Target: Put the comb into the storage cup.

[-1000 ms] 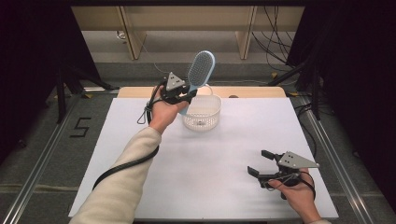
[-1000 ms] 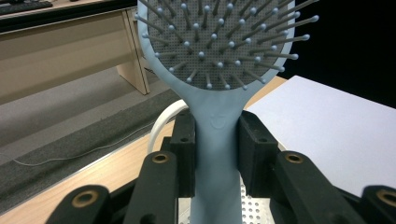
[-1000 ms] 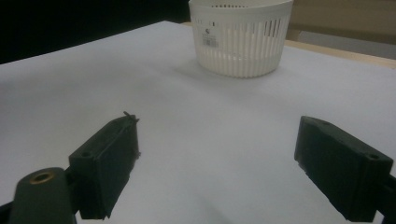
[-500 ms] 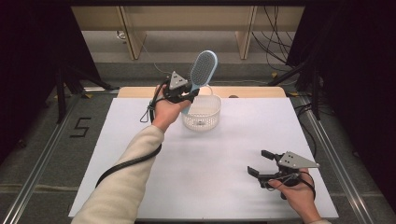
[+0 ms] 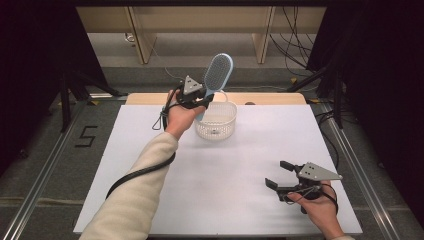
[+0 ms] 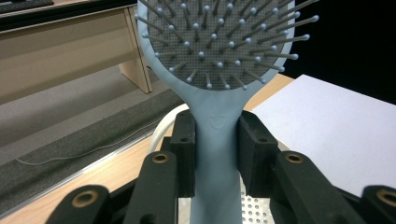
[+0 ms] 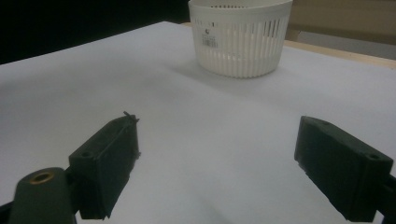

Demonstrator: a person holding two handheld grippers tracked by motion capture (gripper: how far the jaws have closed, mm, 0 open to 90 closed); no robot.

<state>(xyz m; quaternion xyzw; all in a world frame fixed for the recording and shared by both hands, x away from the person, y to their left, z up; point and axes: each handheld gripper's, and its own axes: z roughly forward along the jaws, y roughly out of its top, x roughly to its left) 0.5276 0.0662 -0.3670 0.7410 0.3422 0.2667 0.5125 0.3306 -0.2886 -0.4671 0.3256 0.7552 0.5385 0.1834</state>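
The left claw is squeezing the handle of the blue hairbrush, with both pads pressing its sides. The brush is sticking up toward 1 o'clock from the claw, bristles facing us. It is hanging just above the white basket, at the basket's 11 o'clock edge. I think the brush is being put in the basket. Next, the claw needs lowering, then opening. The right claw is sitting wide open and empty at the table's 5 o'clock.
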